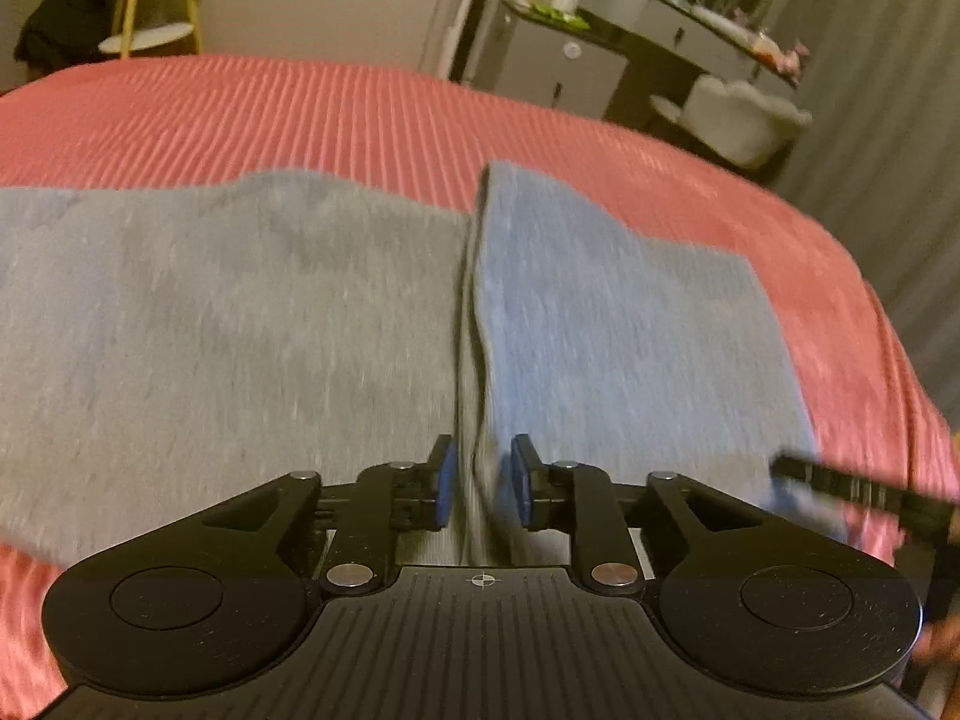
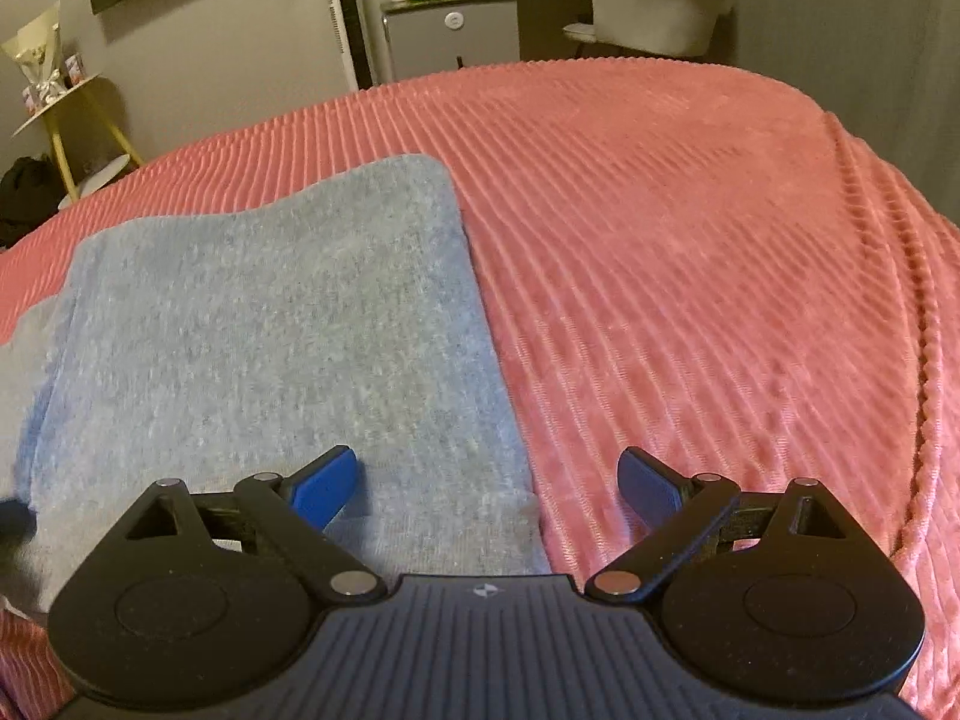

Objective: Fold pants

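Observation:
Grey-blue pants [image 1: 240,312] lie flat on a pink ribbed bedspread [image 1: 300,114]. In the left wrist view a folded layer [image 1: 612,324] lies on the right part, its edge running down the middle. My left gripper [image 1: 483,480] straddles that edge near the front, jaws narrow with cloth between the blue pads [image 1: 445,483]; contact is unclear. The right gripper's black finger [image 1: 852,489] shows at the pants' right edge. In the right wrist view my right gripper [image 2: 487,489] is wide open and empty, low over the right edge of the folded pants [image 2: 270,324].
The bedspread [image 2: 690,270] stretches bare to the right and beyond the pants. Past the bed stand a grey cabinet [image 2: 450,36], a white chair [image 2: 660,6], a yellow-legged side table [image 2: 66,114] and a dresser with small items [image 1: 678,6].

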Action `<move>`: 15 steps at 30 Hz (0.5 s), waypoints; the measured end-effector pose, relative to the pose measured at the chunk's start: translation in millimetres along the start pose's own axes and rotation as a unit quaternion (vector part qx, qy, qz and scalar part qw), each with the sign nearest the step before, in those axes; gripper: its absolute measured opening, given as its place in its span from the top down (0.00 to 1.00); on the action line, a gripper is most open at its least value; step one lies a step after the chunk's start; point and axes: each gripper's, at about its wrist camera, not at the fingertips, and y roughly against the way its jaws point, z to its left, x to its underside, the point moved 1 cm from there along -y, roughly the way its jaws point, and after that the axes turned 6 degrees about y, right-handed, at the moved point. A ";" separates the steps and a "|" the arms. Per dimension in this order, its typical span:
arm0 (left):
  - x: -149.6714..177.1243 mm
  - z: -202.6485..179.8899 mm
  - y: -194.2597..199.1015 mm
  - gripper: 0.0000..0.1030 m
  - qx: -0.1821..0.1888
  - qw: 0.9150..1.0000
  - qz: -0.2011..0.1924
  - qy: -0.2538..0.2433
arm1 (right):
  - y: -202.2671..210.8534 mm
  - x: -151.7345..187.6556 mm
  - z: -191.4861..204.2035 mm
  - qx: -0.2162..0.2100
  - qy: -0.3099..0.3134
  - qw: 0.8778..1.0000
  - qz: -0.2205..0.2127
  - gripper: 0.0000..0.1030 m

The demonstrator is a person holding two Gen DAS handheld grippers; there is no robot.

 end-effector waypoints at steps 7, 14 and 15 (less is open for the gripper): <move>-32.4 -8.0 -48.6 0.64 -0.003 0.999 0.039 0.021 | 0.6 2.9 8.0 -0.007 0.001 1.000 0.000 0.09; -36.0 -15.0 -64.4 0.86 -0.017 0.999 0.037 0.006 | 3.0 3.5 17.7 -0.006 0.019 1.000 -0.007 0.13; -34.6 -15.6 -59.0 0.87 -0.016 1.000 0.023 0.003 | 3.7 3.4 17.8 -0.007 0.019 1.000 -0.012 0.19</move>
